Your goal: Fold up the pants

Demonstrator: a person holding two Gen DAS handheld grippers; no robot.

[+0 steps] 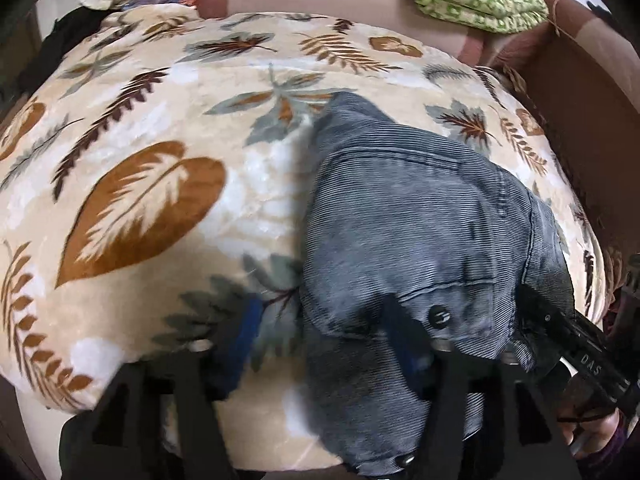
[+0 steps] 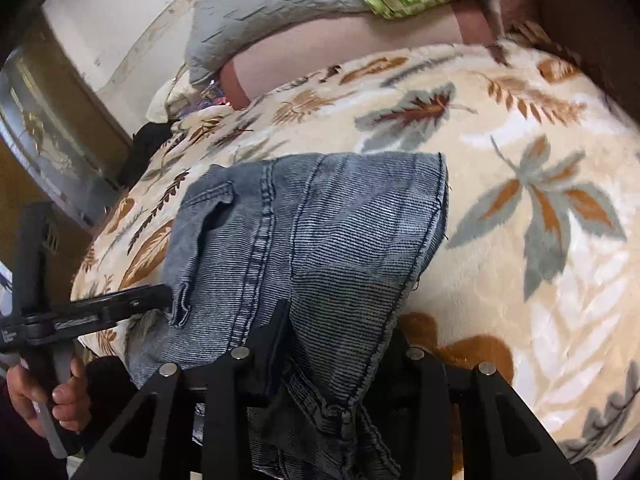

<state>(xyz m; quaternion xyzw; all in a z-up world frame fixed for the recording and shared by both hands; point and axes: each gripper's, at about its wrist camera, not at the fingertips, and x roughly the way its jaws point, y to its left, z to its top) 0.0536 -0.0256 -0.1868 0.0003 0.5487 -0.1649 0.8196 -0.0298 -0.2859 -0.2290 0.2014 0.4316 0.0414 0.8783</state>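
Surface: a cream plush blanket printed with brown and grey leaves (image 1: 168,208), spread over a bed. Beyond the blanket's far edge a pink-and-maroon striped cover (image 1: 320,4) is seen, with a green-and-white patterned folded cloth (image 1: 476,4) lying on it. A crumpled grey cloth (image 2: 272,16) sits beside the green cloth. A dark brown board (image 1: 580,120) borders the blanket on its right side in the left wrist view.

Counts: one pair of faded blue-grey denim pants (image 1: 408,220), two grippers, one hand visible per view.

The pants lie bunched and partly folded on the blanket, near its front edge, draped over it towards the cameras.

Left gripper (image 1: 320,340): jaws stand apart, one finger on the bare blanket left of the pants, the other against the denim near a metal button (image 1: 438,316); motion blur, so it cannot be told whether anything is pinched.

Right gripper (image 2: 332,344): jaws closed on a fold of the denim, fabric bunched between them.

Only in the right wrist view: a white wall (image 2: 120,12) and a glass-fronted wooden cabinet (image 2: 44,128) left of the blanket, plus the person's hand (image 2: 52,396) on the left gripper's handle, its tip at the pants' seam edge.

Only in the left wrist view: the metal button, and the right gripper's arm (image 1: 576,344) entering at the pants' right edge.
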